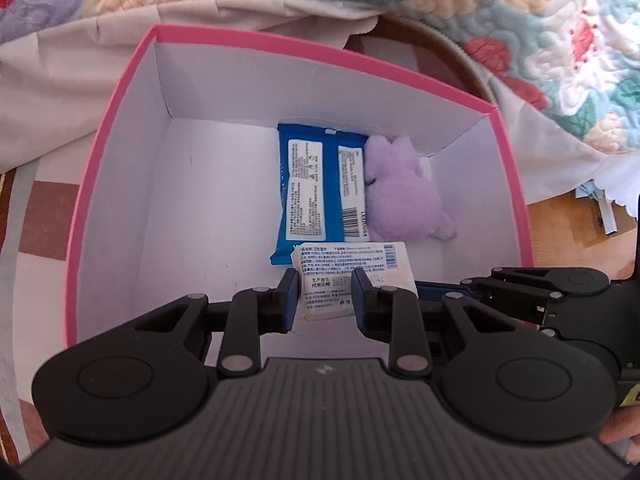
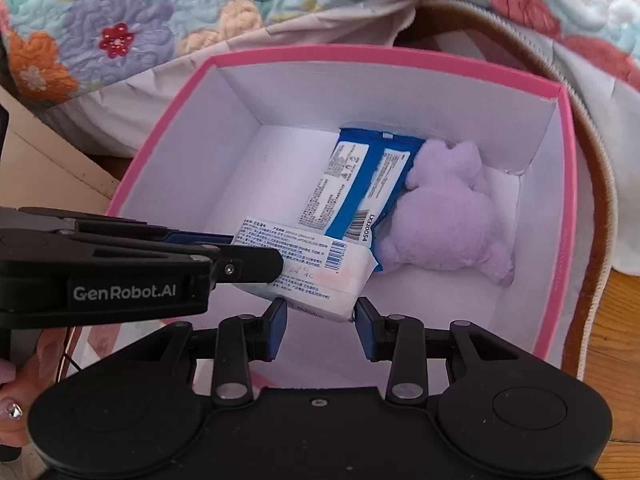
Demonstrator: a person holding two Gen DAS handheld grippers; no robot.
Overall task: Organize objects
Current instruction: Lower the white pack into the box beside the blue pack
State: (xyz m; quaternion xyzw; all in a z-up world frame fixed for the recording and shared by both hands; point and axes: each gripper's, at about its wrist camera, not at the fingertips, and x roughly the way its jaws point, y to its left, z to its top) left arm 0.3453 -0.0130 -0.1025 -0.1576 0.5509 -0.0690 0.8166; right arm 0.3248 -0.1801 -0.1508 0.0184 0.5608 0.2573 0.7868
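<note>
A pink box [image 1: 120, 92] with a white inside holds a blue wipes pack [image 1: 316, 184] and a purple plush toy [image 1: 400, 196] side by side at its far right. My left gripper [image 1: 325, 280] is shut on a white tissue pack [image 1: 352, 268] and holds it inside the box, near the blue pack's front end. In the right wrist view the left gripper [image 2: 280, 260] comes in from the left with the white pack [image 2: 320, 268]. My right gripper [image 2: 321, 312] is open, its fingers on either side of the white pack's near corner. The box [image 2: 560, 216], blue pack [image 2: 360, 184] and plush [image 2: 444, 216] show there too.
A flowered quilt [image 1: 520, 20] and beige sheet [image 1: 60, 80] lie behind the box. A brown rounded item [image 2: 500, 40] sits behind its far right corner. Wooden floor [image 2: 616, 320] shows at the right. The box's left half has a bare floor [image 1: 200, 220].
</note>
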